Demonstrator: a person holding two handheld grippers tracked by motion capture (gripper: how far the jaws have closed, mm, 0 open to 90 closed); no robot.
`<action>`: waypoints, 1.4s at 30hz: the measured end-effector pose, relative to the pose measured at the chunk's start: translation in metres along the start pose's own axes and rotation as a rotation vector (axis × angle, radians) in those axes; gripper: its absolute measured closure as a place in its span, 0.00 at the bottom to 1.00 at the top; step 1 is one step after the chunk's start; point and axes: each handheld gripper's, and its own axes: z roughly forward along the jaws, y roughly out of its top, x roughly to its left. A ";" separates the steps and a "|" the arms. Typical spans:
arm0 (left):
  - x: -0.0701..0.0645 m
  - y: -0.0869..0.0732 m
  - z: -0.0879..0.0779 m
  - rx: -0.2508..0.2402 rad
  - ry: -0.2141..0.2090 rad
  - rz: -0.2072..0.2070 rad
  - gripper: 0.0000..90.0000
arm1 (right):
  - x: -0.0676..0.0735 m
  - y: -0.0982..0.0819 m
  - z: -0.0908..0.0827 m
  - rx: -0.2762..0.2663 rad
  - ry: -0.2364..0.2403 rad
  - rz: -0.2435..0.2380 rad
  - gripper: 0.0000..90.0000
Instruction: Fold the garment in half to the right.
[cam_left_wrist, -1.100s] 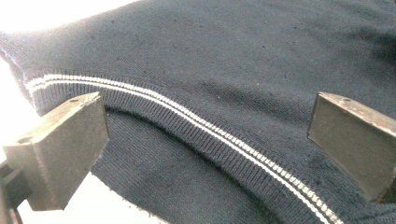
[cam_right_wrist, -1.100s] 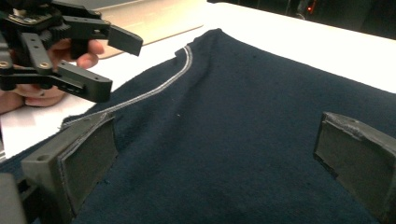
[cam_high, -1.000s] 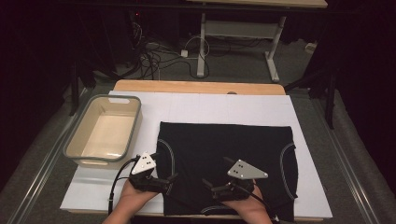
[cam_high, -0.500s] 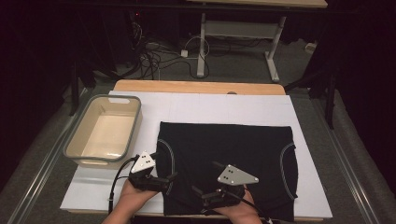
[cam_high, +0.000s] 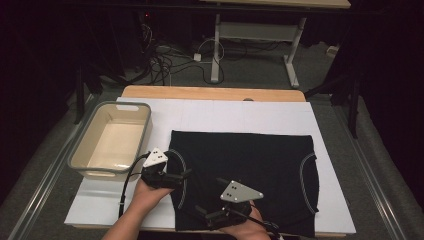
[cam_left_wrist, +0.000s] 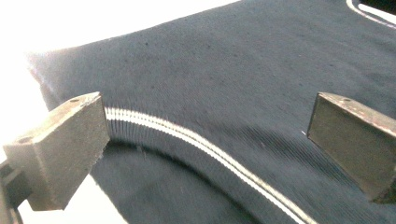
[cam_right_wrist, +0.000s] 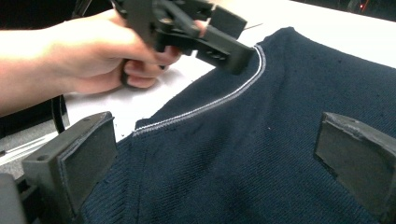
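A dark navy knitted garment with white-trimmed curved edges lies flat on the white board. My left gripper is at its left edge, jaws open and wide apart over the ribbed white-striped trim; its midpoint is above the cloth. My right gripper hovers at the garment's near left corner, open, with navy knit between and below its jaws. The right gripper view also shows the left gripper and its hand by the trim.
A grey-rimmed cream tub stands empty on the board's left side, just beyond my left hand. Bare white board shows behind and to the right of the garment. A wooden strip edges the far side, with cables and table legs on the floor behind.
My right gripper has slid left and nearer the table's front edge, toward the garment's near left corner. The left gripper has stayed at the left trim.
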 end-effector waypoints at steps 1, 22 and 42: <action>0.001 0.003 0.002 -0.001 -0.006 -0.011 0.00 | 0.000 0.000 0.000 0.002 0.000 -0.001 0.00; 0.027 0.037 0.031 0.029 0.016 -0.048 0.00 | -0.008 -0.004 -0.010 -0.008 -0.009 0.016 0.00; 0.043 0.076 0.059 0.078 0.030 -0.036 0.00 | -0.022 -0.002 -0.028 -0.048 -0.036 0.037 0.00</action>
